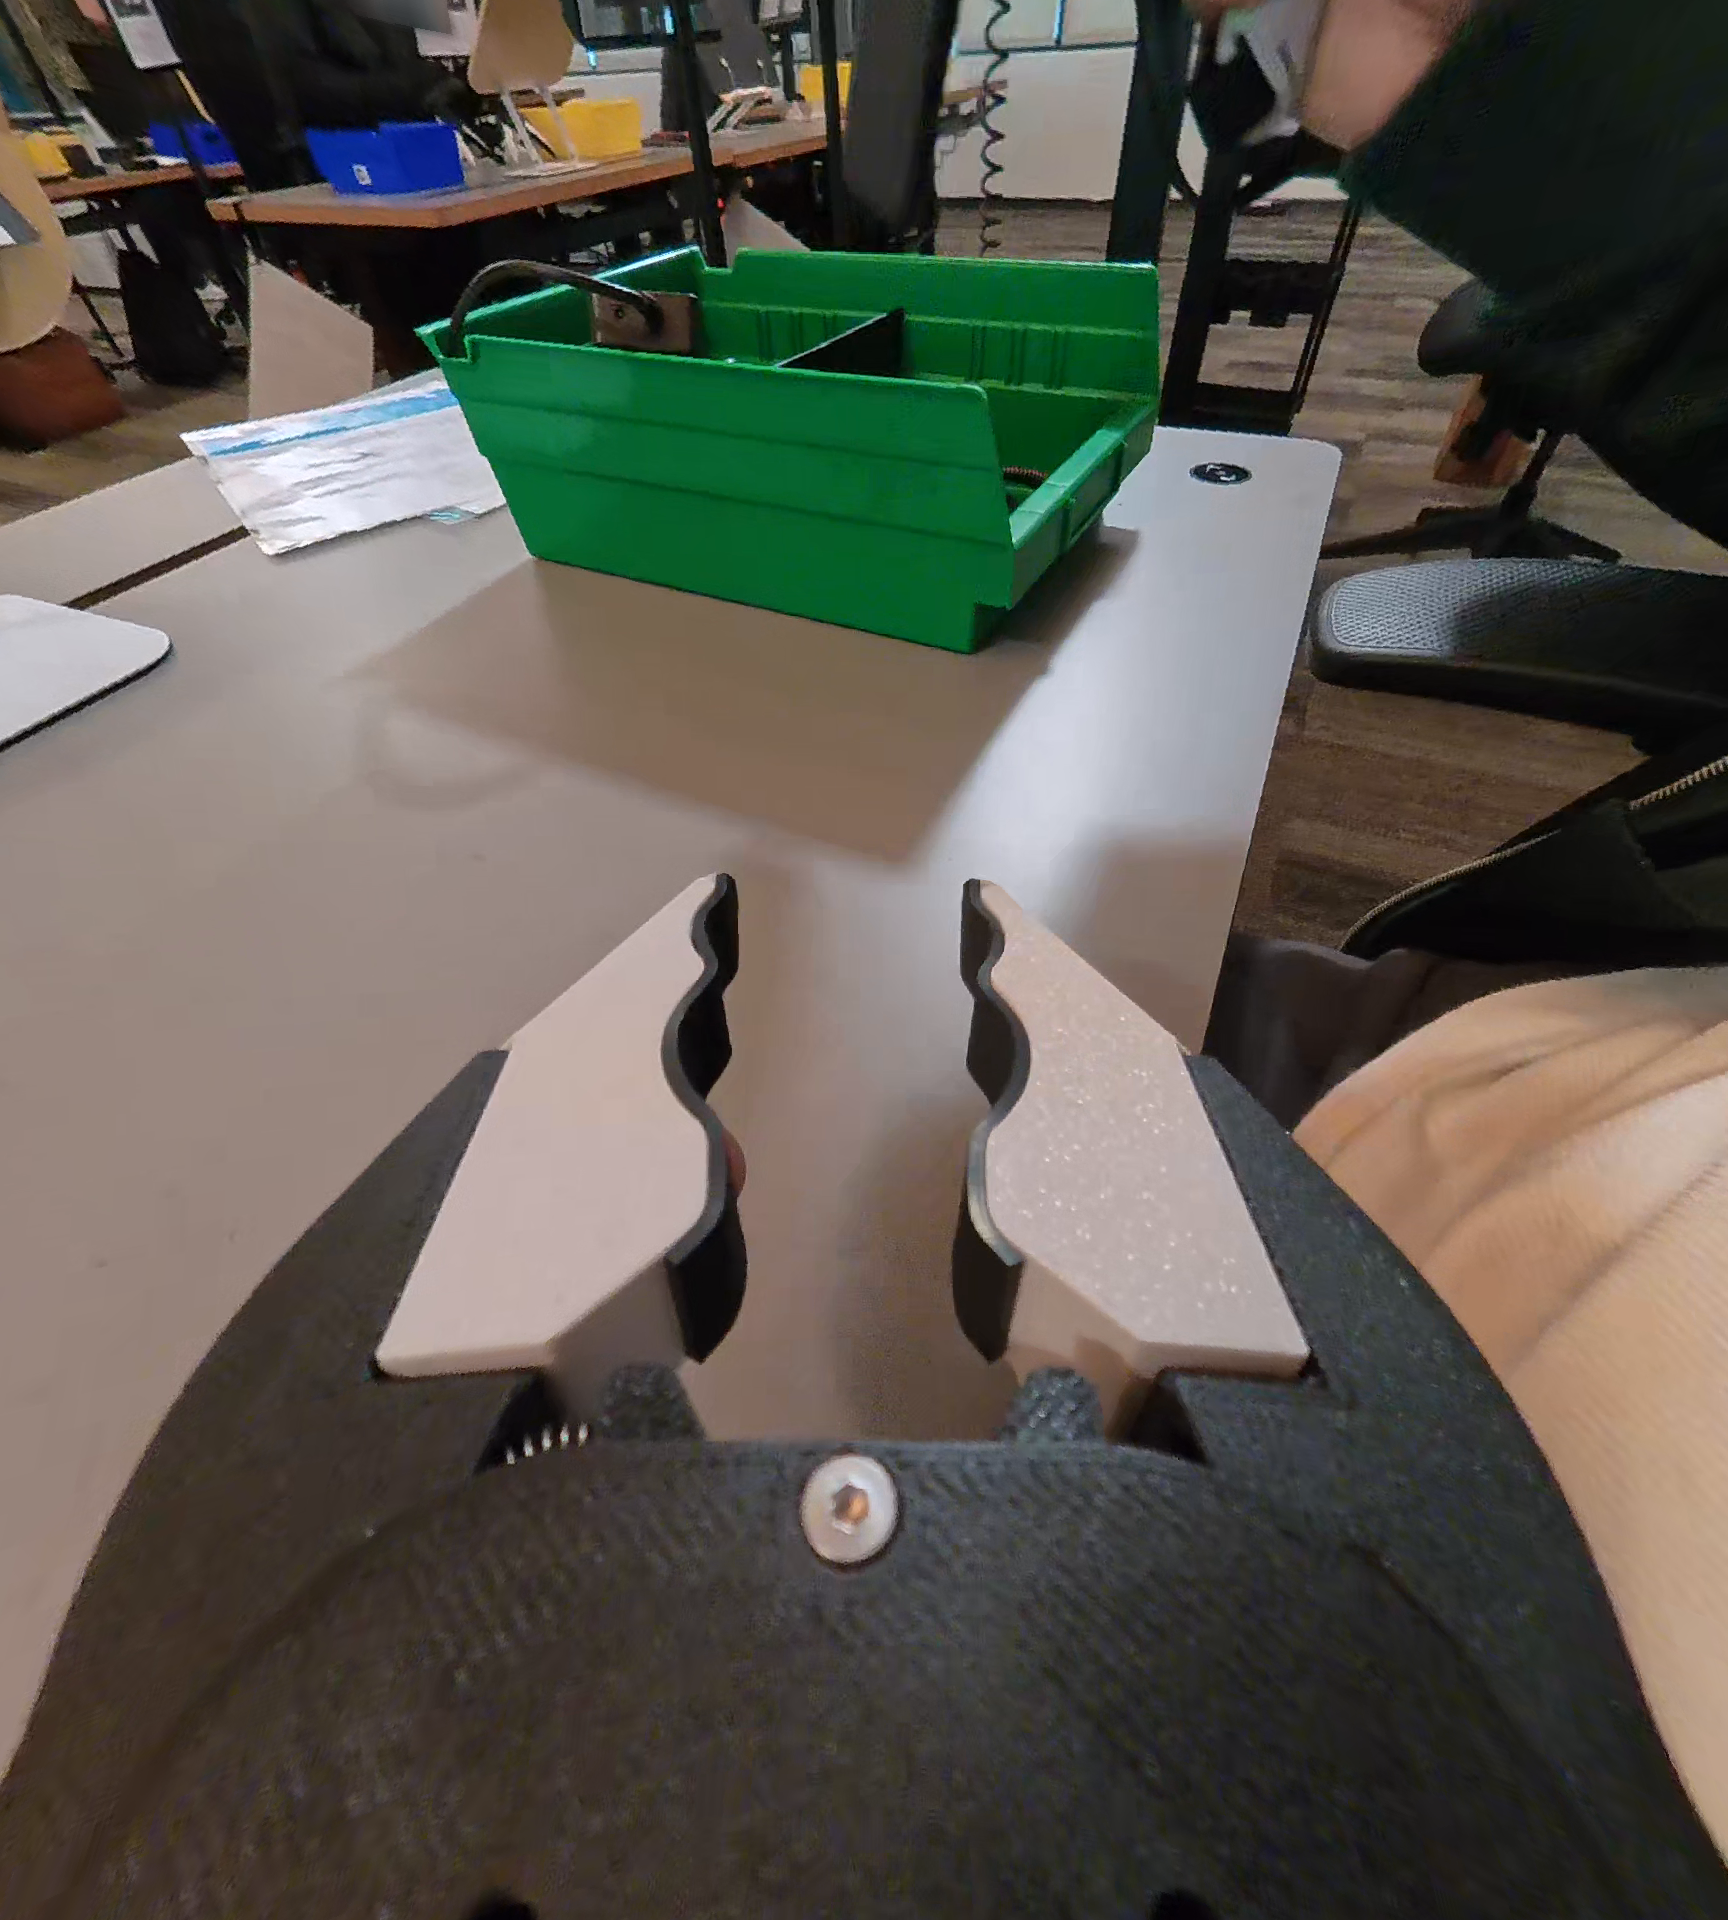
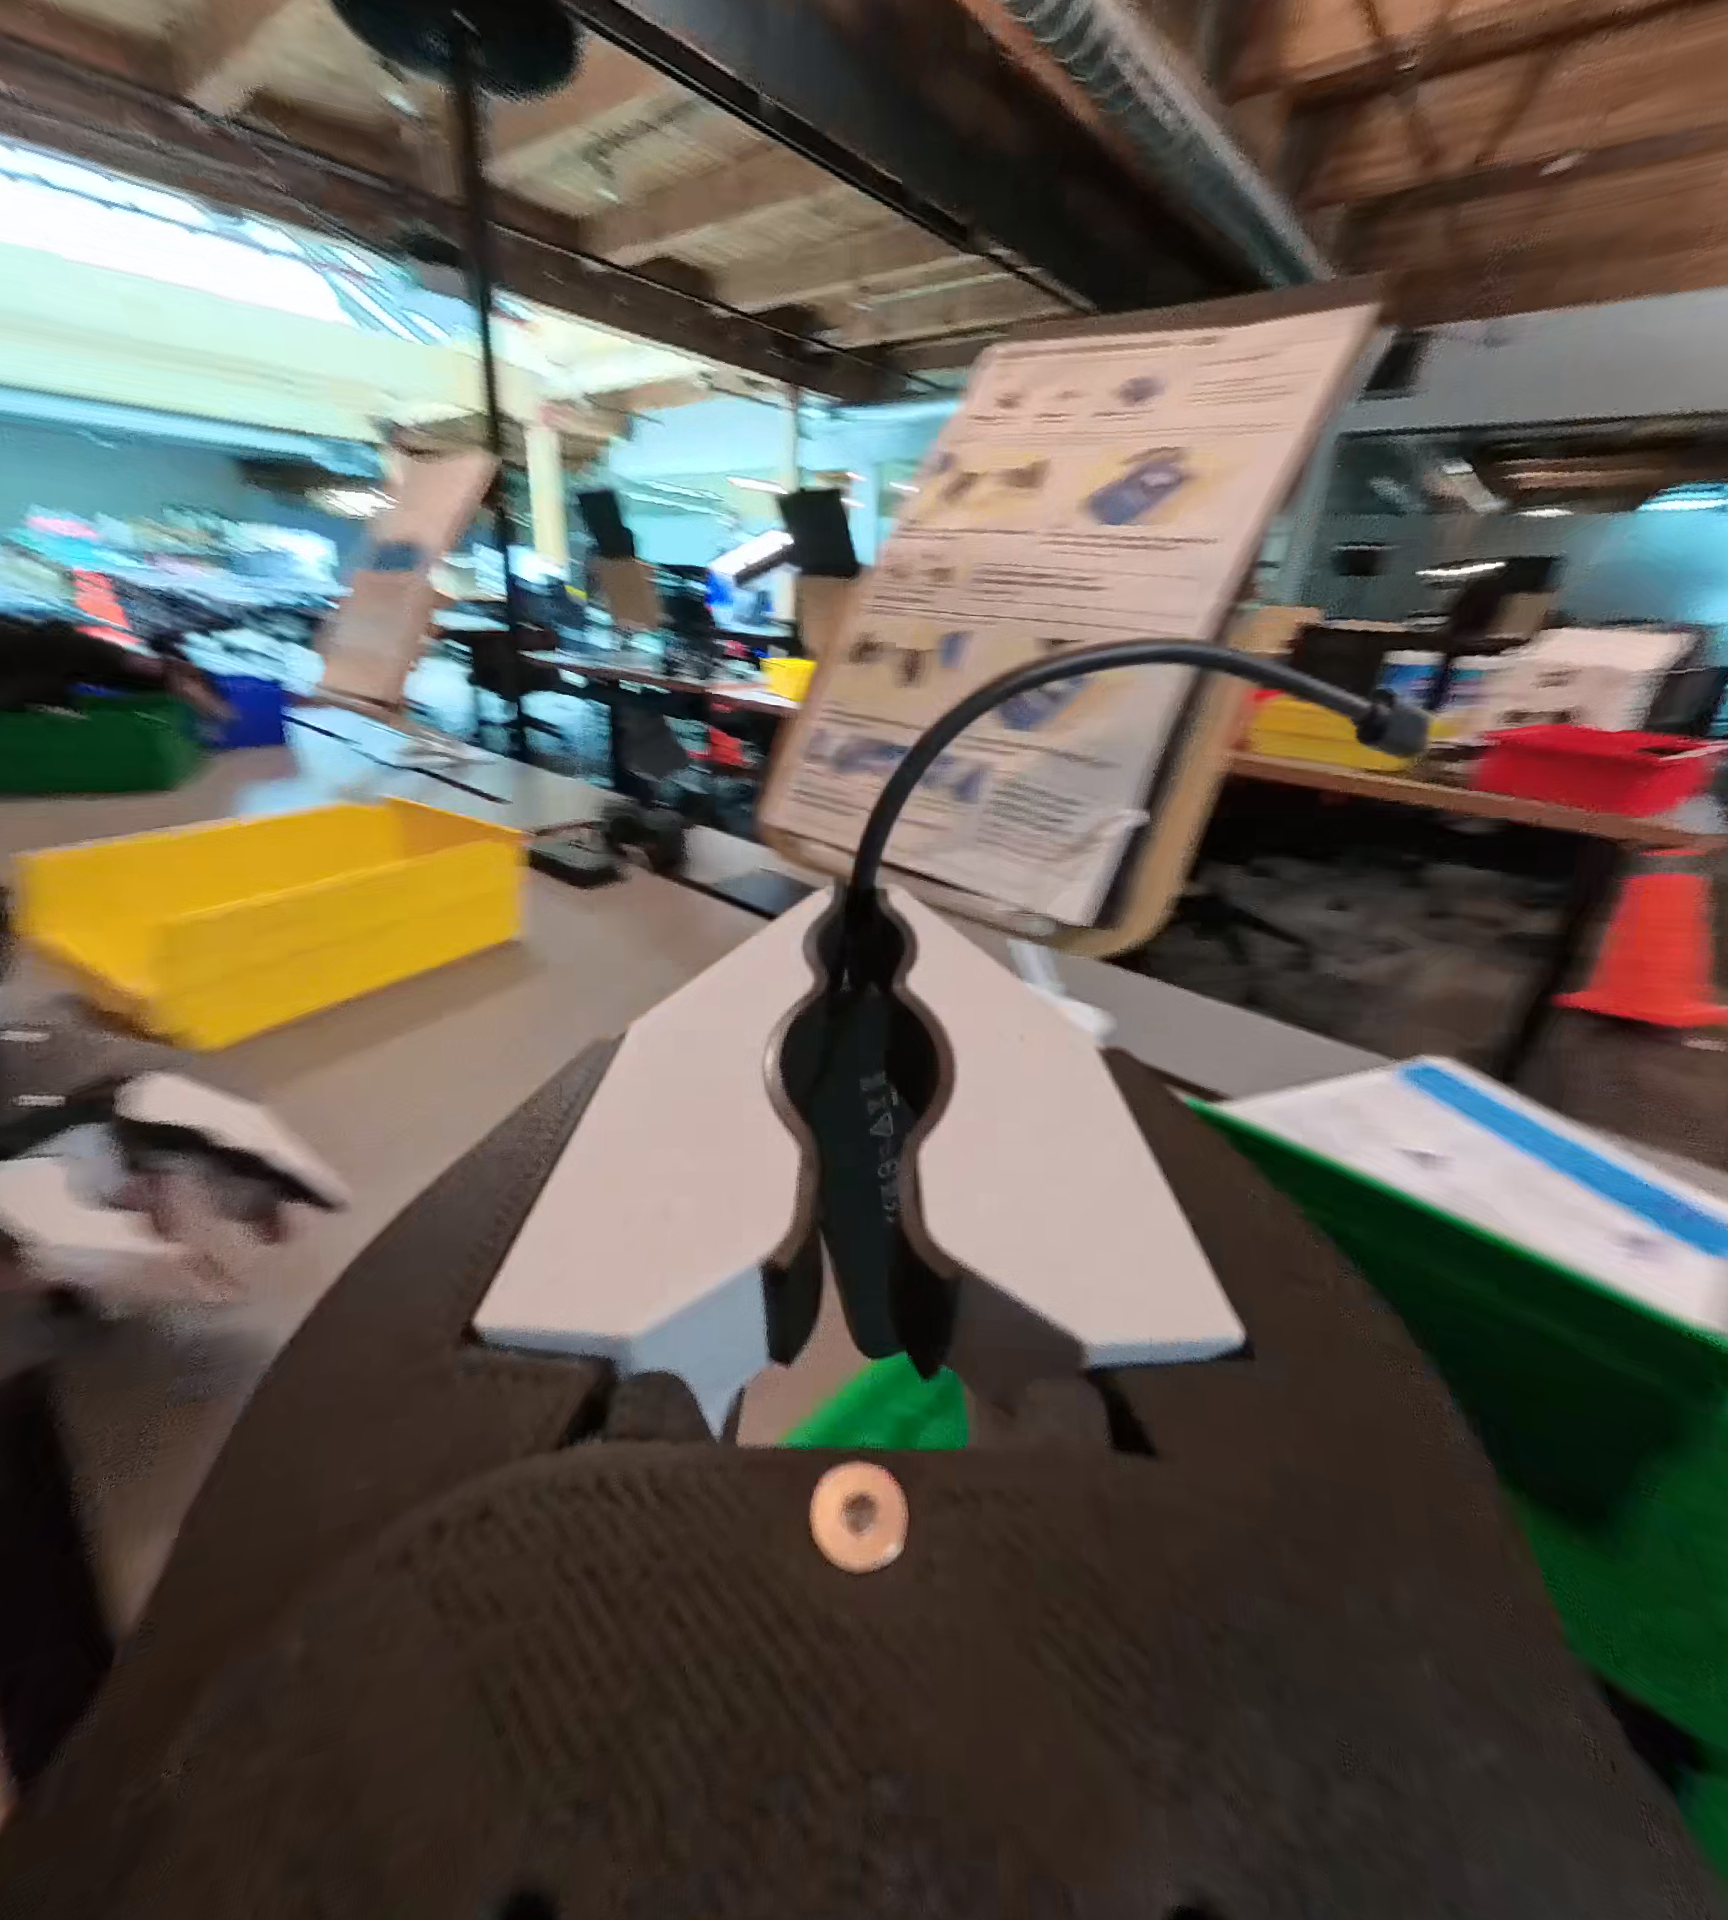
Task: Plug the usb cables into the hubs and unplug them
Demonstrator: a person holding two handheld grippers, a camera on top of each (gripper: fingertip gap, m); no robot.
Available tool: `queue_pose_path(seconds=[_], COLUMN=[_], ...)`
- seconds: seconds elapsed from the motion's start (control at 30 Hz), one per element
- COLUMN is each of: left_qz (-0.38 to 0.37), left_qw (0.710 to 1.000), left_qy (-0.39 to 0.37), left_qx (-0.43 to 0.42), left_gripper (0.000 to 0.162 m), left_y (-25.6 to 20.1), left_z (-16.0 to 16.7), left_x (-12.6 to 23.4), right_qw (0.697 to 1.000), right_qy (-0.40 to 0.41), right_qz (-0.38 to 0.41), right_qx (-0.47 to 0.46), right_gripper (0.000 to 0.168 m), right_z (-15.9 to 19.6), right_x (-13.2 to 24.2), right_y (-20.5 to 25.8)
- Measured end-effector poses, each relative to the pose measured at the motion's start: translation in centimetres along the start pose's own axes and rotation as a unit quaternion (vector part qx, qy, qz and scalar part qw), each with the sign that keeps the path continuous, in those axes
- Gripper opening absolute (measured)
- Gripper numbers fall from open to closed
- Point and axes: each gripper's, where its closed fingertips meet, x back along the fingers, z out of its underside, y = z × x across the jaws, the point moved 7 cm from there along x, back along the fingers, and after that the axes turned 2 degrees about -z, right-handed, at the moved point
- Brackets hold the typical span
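Observation:
My left gripper (image 1: 849,904) is open and empty, low over the grey table (image 1: 424,831), short of a green bin (image 1: 787,468). In the bin's far left compartment a grey-and-black hub (image 1: 642,317) leans with a black cable arching from it. My right gripper (image 2: 865,914) is shut on a flat black USB piece (image 2: 875,1164); its short black cable (image 2: 1026,686) arches up and right to a connector (image 2: 1395,727) in the air. The right wrist view is blurred. The left gripper (image 2: 143,1174) shows blurred at its left edge.
The green bin's wall (image 2: 1462,1382) sits under my right gripper, a white and blue packet (image 2: 1525,1174) beside it. A yellow bin (image 2: 268,914) and an instruction board (image 2: 1068,582) stand beyond. A silvery bag (image 1: 351,468), a white pad (image 1: 29,665), a chair armrest (image 1: 1525,623).

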Motion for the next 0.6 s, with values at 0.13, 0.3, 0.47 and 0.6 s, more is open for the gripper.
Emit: queue_pose_path(seconds=[0.13,0.3,0.47,0.6], left_qz=[-0.005,-0.02,-0.019,-0.017], left_qw=[1.0,1.0,0.999,0.999], left_qy=[0.004,-0.001,-0.007,-0.006], left_qx=[-0.001,0.011,0.031,0.051], left_gripper=[0.04,0.038,0.037,0.037], left_y=[0.0,0.5,0.9,1.2], left_z=[0.0,0.0,0.0,0.1], left_x=[-0.2,-0.2,0.2,0.4], right_qw=[0.989,0.976,0.934,0.914], right_qy=[0.084,0.123,0.278,0.339], right_qz=[0.092,0.114,0.087,0.077], right_qx=[0.081,0.139,0.205,0.21], right_gripper=[0.002,0.002,0.004,0.003], right_z=[1.6,6.0,11.1,12.4], right_x=[-1.0,-3.6,-4.5,-4.8], right_y=[-8.2,-13.8,-14.0,-14.0])
